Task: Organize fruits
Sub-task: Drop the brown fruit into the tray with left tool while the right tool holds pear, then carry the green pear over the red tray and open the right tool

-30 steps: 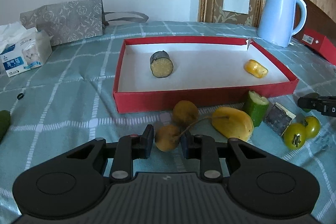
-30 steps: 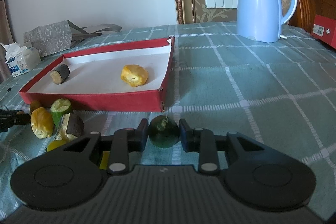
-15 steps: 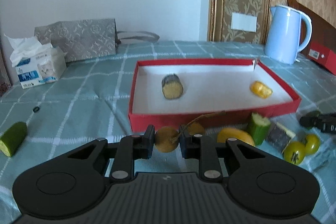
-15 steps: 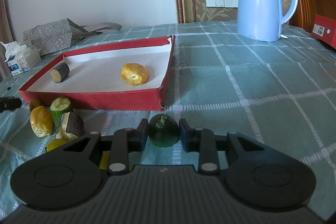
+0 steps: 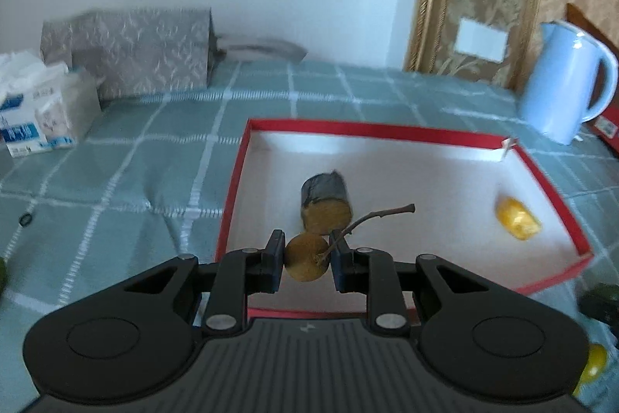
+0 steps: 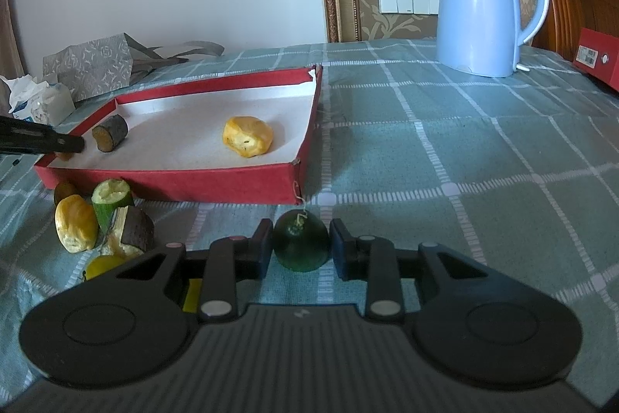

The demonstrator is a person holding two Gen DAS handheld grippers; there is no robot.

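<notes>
1. Over the near edge of the red tray (image 5: 231,204), the left gripper (image 5: 306,260) now carries the brown stemmed fruit (image 5: 305,261); a second ago this fruit sat on the checked cloth (image 5: 154,157) in front of the tray, so it has been lifted and brought forward over the white liner.
2. Left fingers (image 5: 273,260) are closed on the fruit from both sides; its twig stem (image 5: 371,217) sticks up to the right.
3. Judgement: pick is complete, only lowering and release inside the tray remain.
4. Right gripper (image 6: 301,245): position unchanged over the last second. Fingers (image 6: 261,248) bracket the dark green fruit (image 6: 301,245), which rests on the cloth just outside the tray corner; contact looks made, lift not yet begun.
5. Tray contents: one dark-skinned cut piece (image 5: 325,206) mid-tray, one yellow piece (image 5: 517,223) near the right wall.
6. Outside the tray, front side: a yellow piece (image 6: 74,229), cut cucumber end (image 6: 112,198), dark-skinned wedge (image 6: 131,233), small yellow tomato (image 6: 103,266).
7. A blue kettle (image 6: 483,6) stands well apart.
</notes>
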